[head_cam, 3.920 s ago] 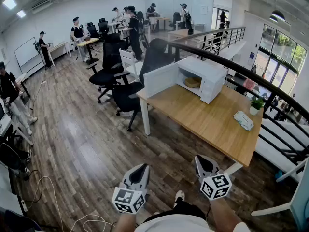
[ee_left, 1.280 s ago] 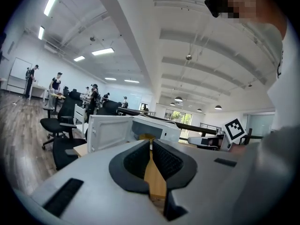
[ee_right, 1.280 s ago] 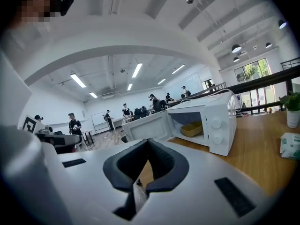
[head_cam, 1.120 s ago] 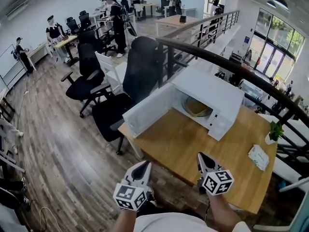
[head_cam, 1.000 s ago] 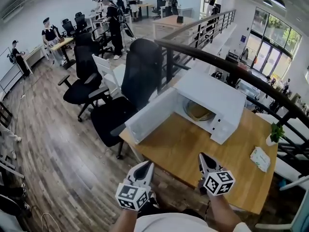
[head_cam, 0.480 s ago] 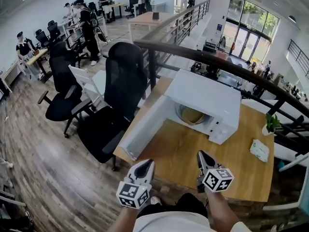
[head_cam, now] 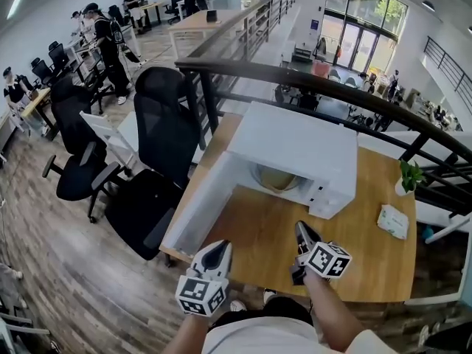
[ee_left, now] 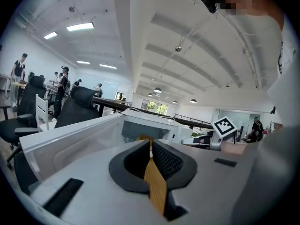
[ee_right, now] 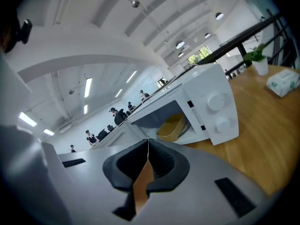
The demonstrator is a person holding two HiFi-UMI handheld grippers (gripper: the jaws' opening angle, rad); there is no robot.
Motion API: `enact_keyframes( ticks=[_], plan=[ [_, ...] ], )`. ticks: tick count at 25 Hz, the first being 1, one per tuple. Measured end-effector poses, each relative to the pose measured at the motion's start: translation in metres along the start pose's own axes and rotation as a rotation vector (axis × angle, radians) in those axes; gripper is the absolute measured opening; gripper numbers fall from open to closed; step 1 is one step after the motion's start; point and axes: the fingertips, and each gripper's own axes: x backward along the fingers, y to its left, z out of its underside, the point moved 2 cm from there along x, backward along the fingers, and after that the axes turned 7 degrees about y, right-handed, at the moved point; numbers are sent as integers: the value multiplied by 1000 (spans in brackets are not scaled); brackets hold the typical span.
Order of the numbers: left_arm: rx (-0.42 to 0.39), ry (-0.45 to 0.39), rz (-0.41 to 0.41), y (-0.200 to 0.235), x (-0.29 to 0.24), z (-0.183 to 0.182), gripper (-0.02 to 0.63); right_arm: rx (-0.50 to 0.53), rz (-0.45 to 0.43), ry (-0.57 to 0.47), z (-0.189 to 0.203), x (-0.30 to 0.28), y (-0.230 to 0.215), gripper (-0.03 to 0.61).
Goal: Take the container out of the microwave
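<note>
Quick progress check: the actual grab hasn't started yet, as far as I can see.

Going from the left, a black office chair (head_cam: 158, 124) is parked beside the left edge of the wooden surface (head_cam: 369, 257). Next is the microwave's door (head_cam: 203, 205), hanging wide open and swung out to the left, so that bit needs no more work. The left tool (head_cam: 218, 248) hovers at the near edge of the surface, just by the free end of the door. Its jaws are pressed together with nothing in them.

The white microwave (head_cam: 295, 150) sits toward the back of the surface. The tan container (head_cam: 276, 177) is inside the cavity, sitting on its floor and untouched. The right gripper view looks straight into the opening at it.

The right tool (head_cam: 301, 231) is above the surface in front of the microwave's control side. It's closed and empty too, and well apart from the container.

Further right there's a packet (head_cam: 392, 220) lying flat and a little potted plant (head_cam: 408, 177) by the railing, neither in the way.

What's left, I reckon, is pretty much everything: open a tool, reach into the cavity, grip the container's rim, draw it out past the door frame and set it down on the bare wood.
</note>
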Motion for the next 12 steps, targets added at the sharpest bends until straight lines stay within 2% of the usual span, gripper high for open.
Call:
enact_keyframes(
  ticks=[5, 7, 9, 12],
  plan=[
    [-5, 17, 6, 7, -28, -7, 44, -226, -8, -15, -11, -57, -24, 36],
    [-16, 9, 1, 9, -34, -8, 44, -290, -17, -21, -13, -79, -30, 85],
    [-24, 6, -8, 13, -38, -7, 44, -352, -3, -38, -15, -99, -37, 95],
    [-11, 30, -19, 21, -47, -2, 44, -498, 41, -54, -10, -127, -58, 95]
  ],
)
